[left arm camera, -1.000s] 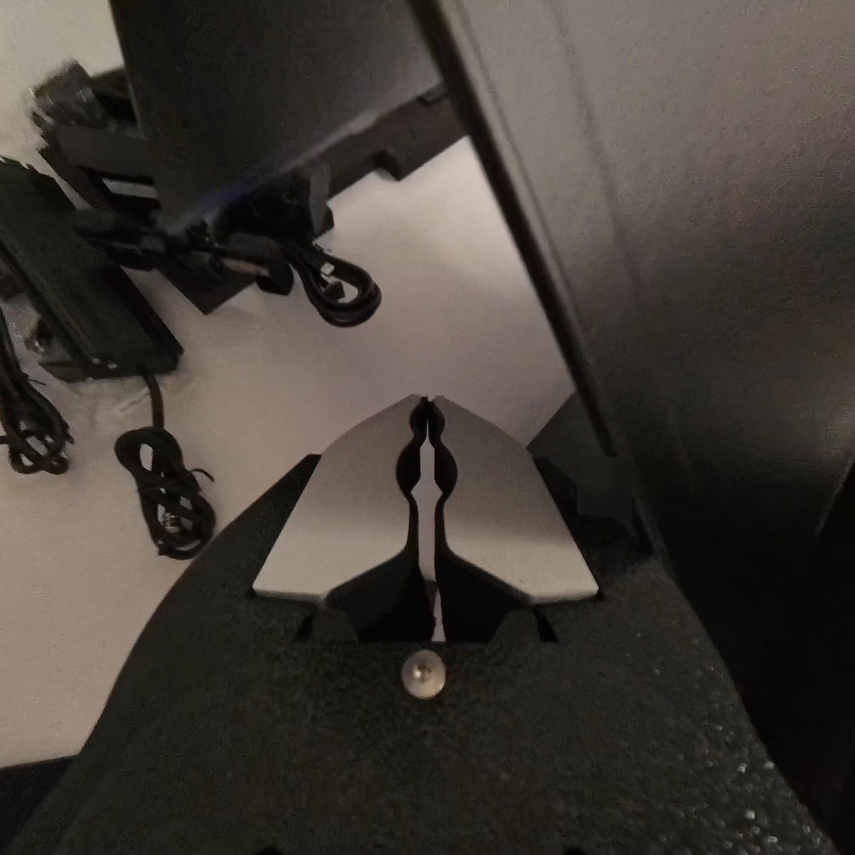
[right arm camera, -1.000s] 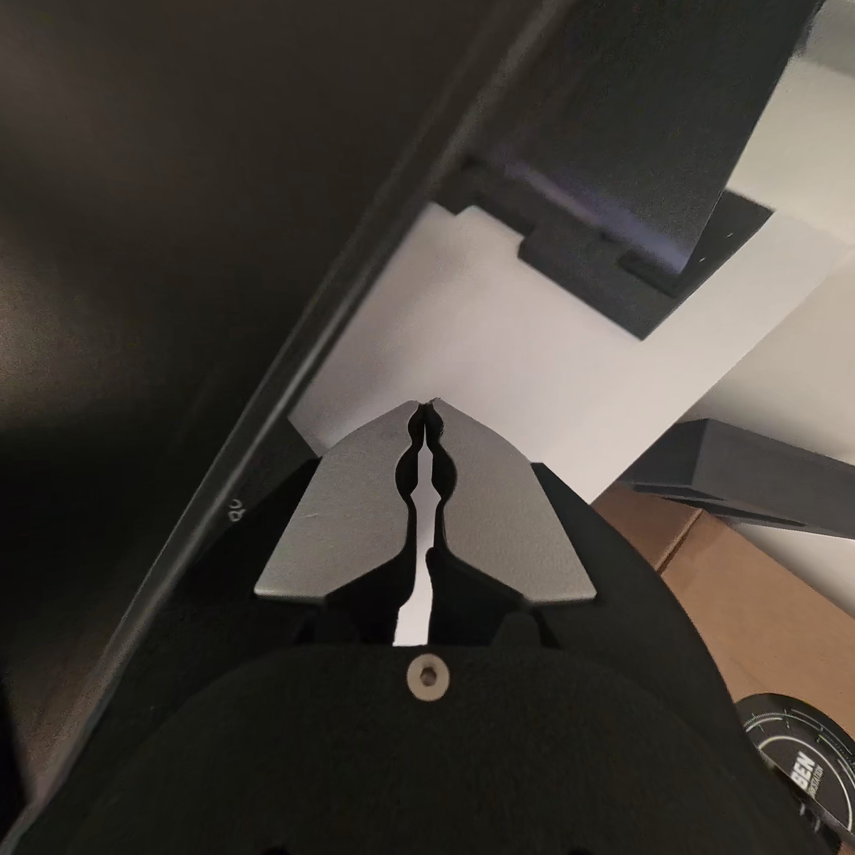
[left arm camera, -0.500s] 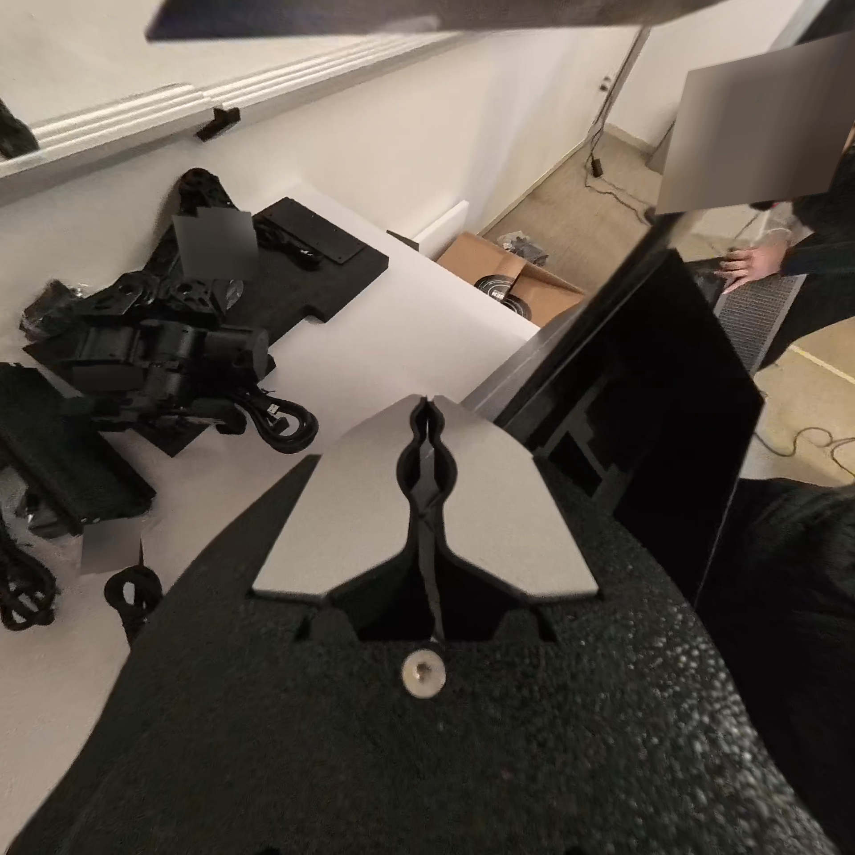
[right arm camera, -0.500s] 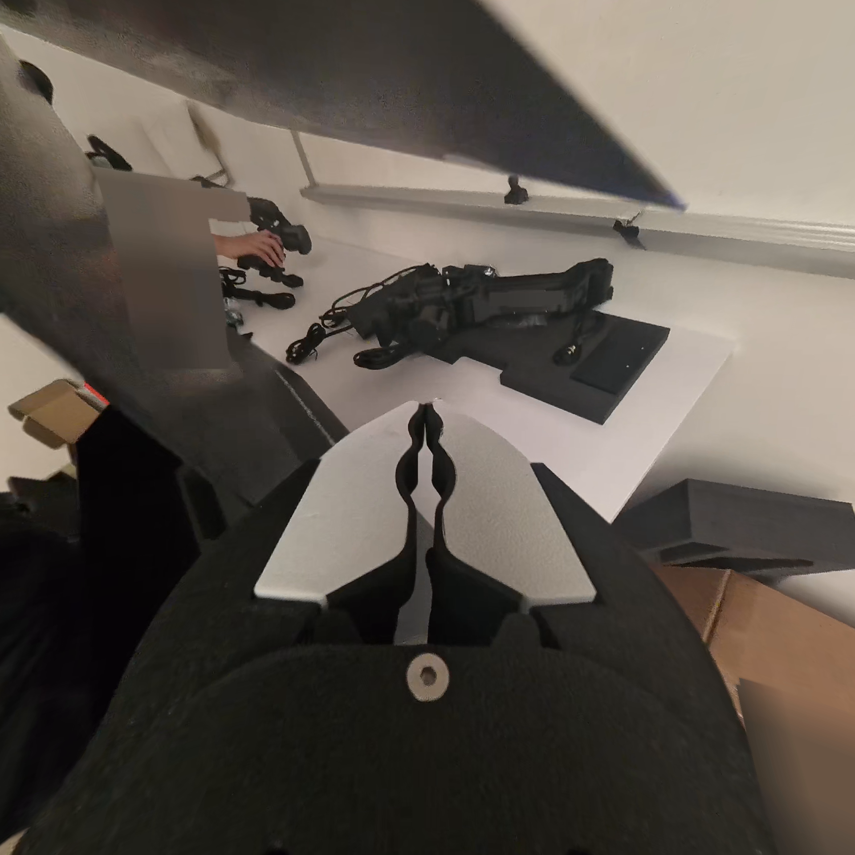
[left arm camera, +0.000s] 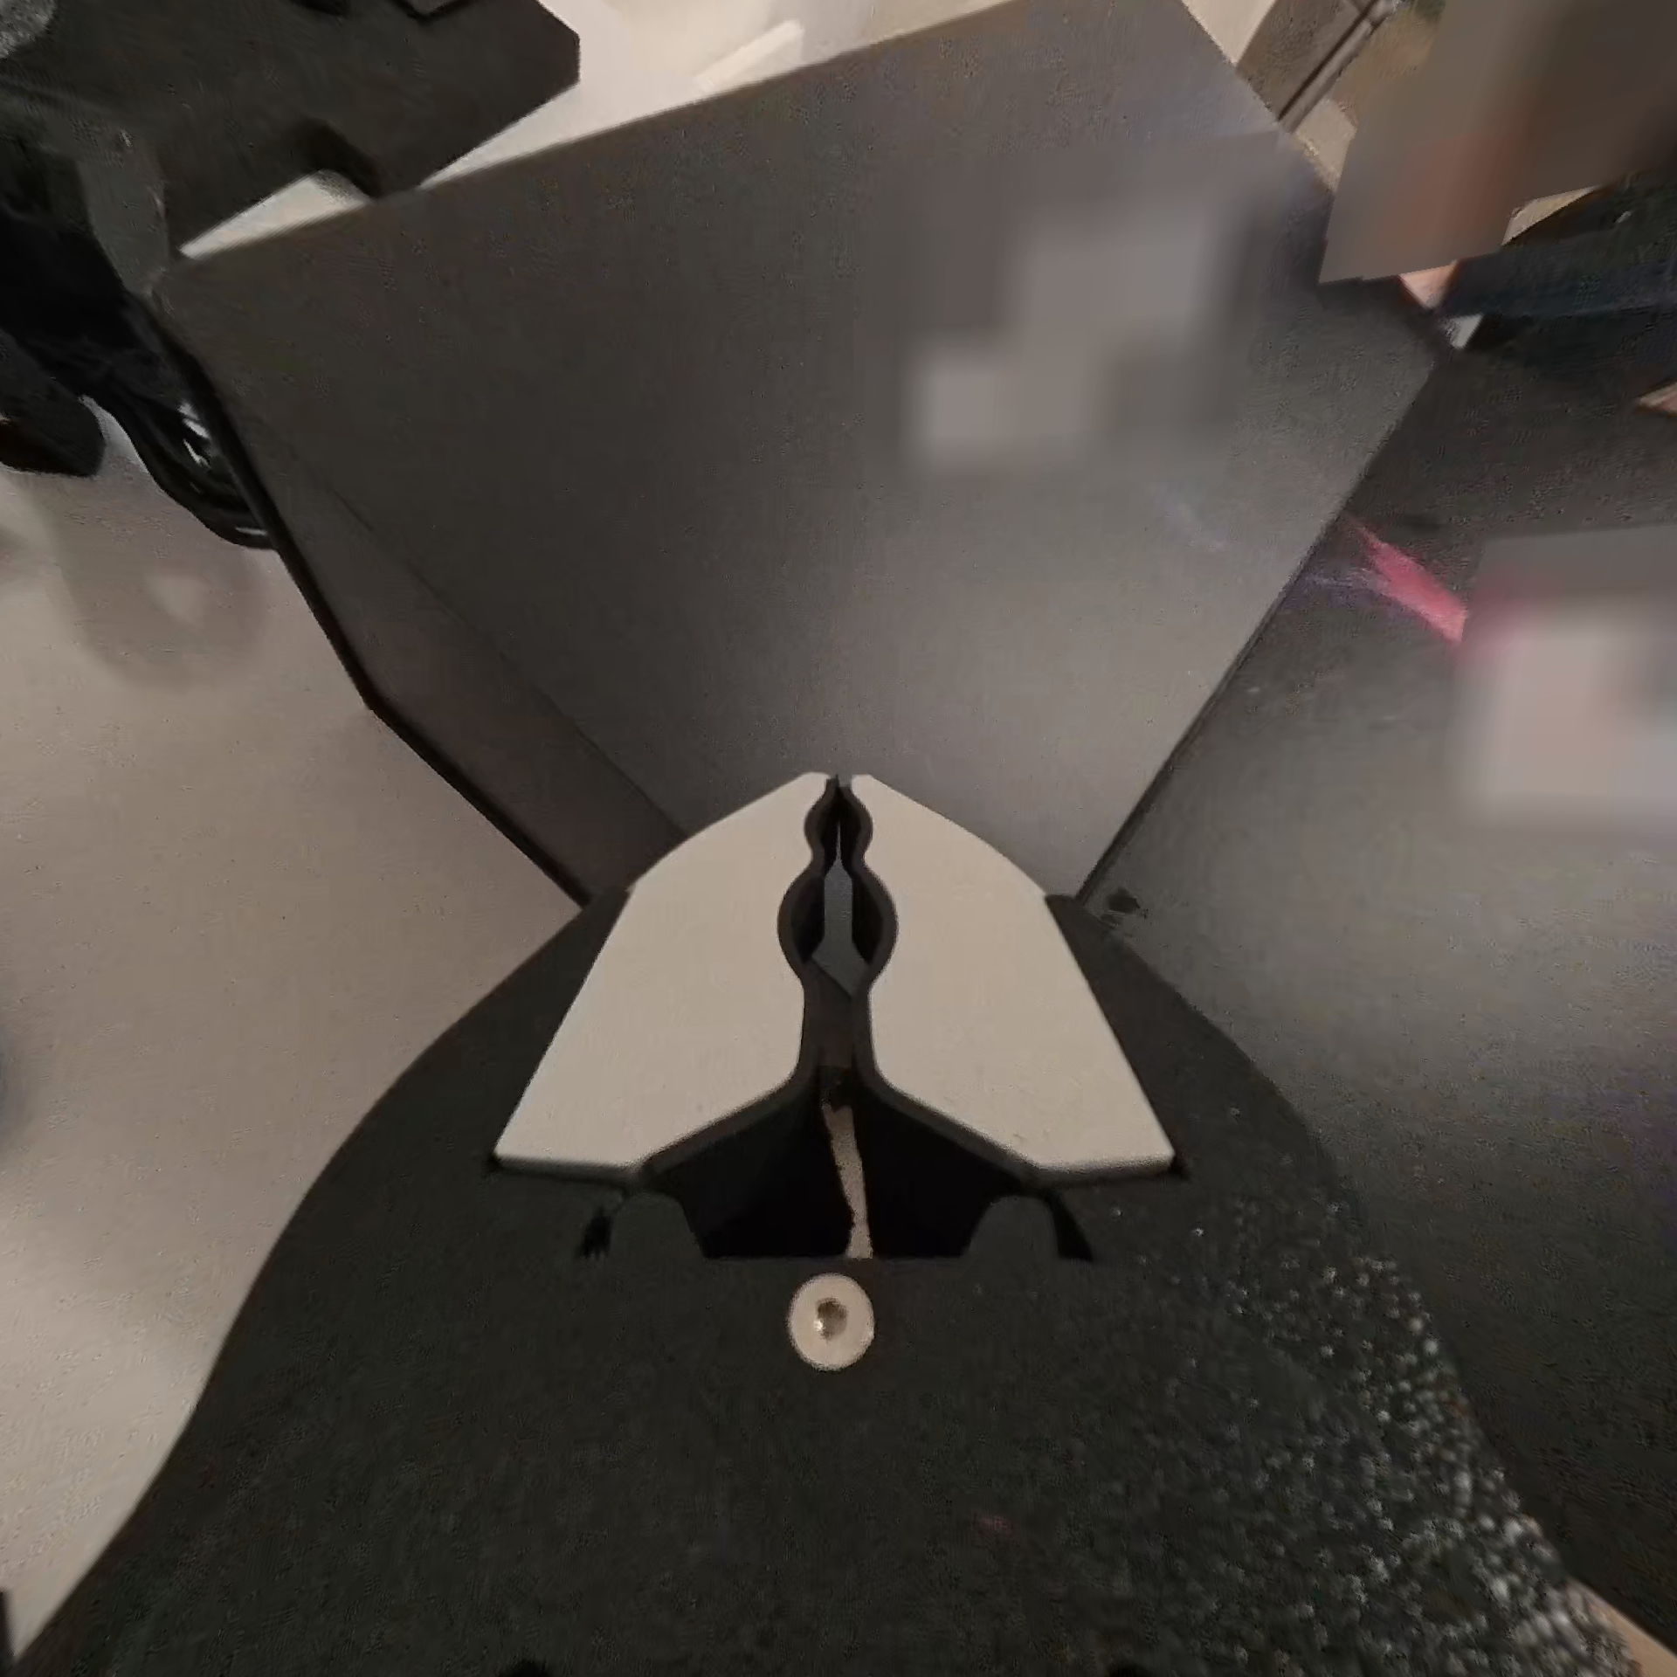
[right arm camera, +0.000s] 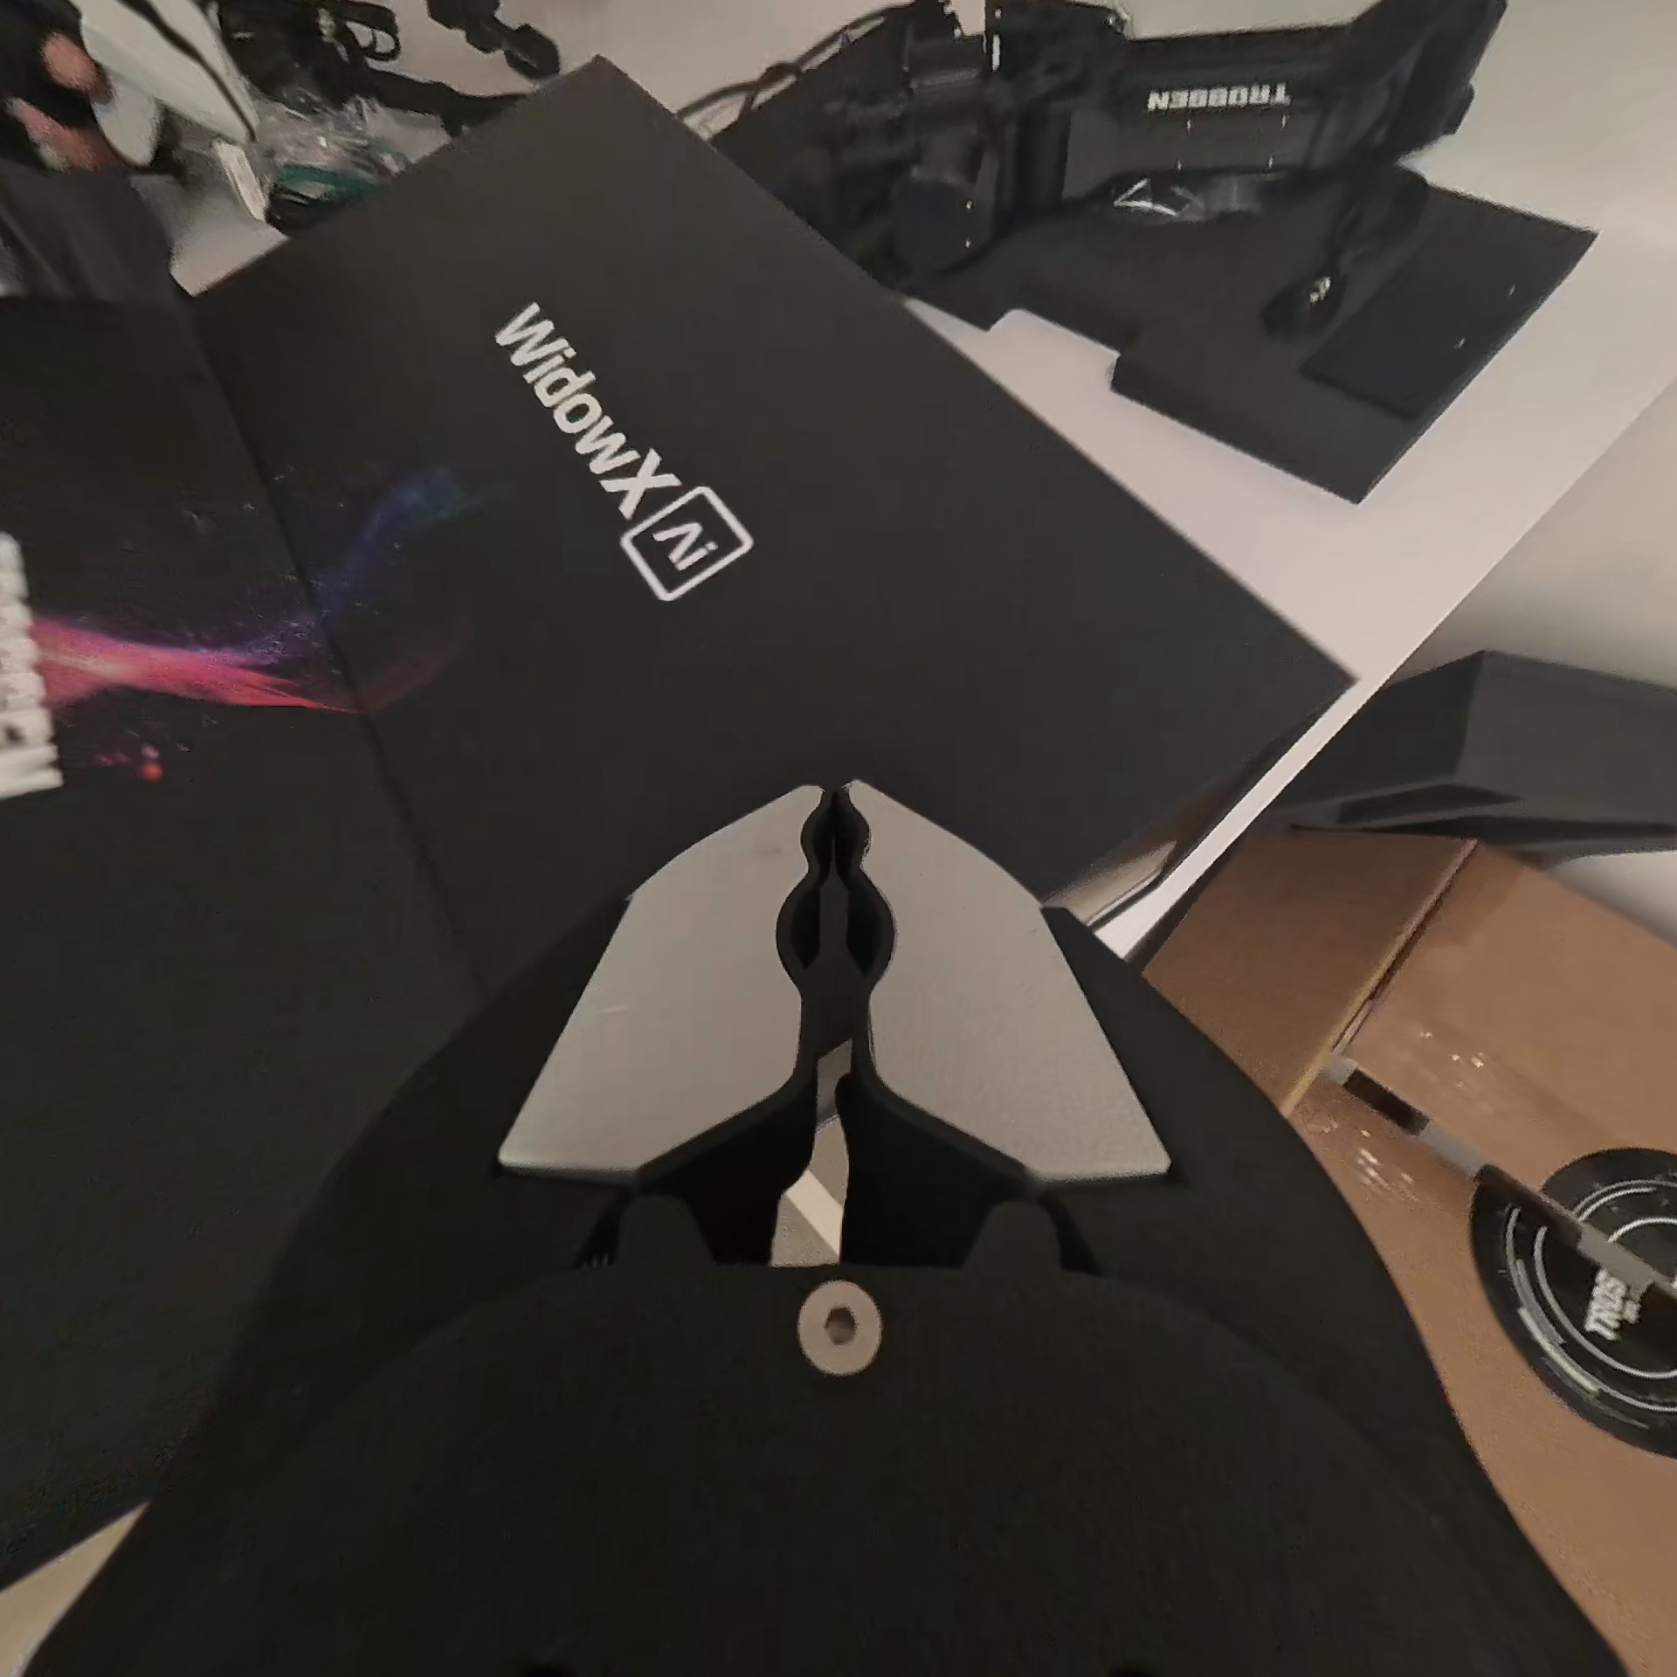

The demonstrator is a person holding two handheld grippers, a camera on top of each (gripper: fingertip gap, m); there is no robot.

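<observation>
While no load is plainly shown in either set of fingers, the nearest item to both is the black box lid [left arm camera: 771, 454], a broad matt panel with white lettering and a coloured streak. It lies on the white worktop [left arm camera: 181, 907] and fills the middle of both views.

- Left gripper [left arm camera: 837, 789]: fingers pressed together tip to tip, at the lid's near corner. Dark material shows in the gap; whether a thin edge is pinched there cannot be told.
- Right gripper [right arm camera: 839, 794]: fingers likewise closed, over the lid's near edge, beside the worktop's rim.
- Beyond the lid: a black foam tray [right arm camera: 1270, 381] carrying a black device [right arm camera: 1044, 136] with trailing cables [left arm camera: 209, 472].
- Off the worktop, right: a cardboard box [right arm camera: 1361, 1044] with a round black disc [right arm camera: 1579, 1270] on it.

Hazards, as judged: the panel is thin and smooth, so closed tips could slide off it or crease the corner. Uneven movement of the two grippers might twist the lid. A wide sweep could snag the cables or push the lid over the worktop's rim onto the cardboard box.
</observation>
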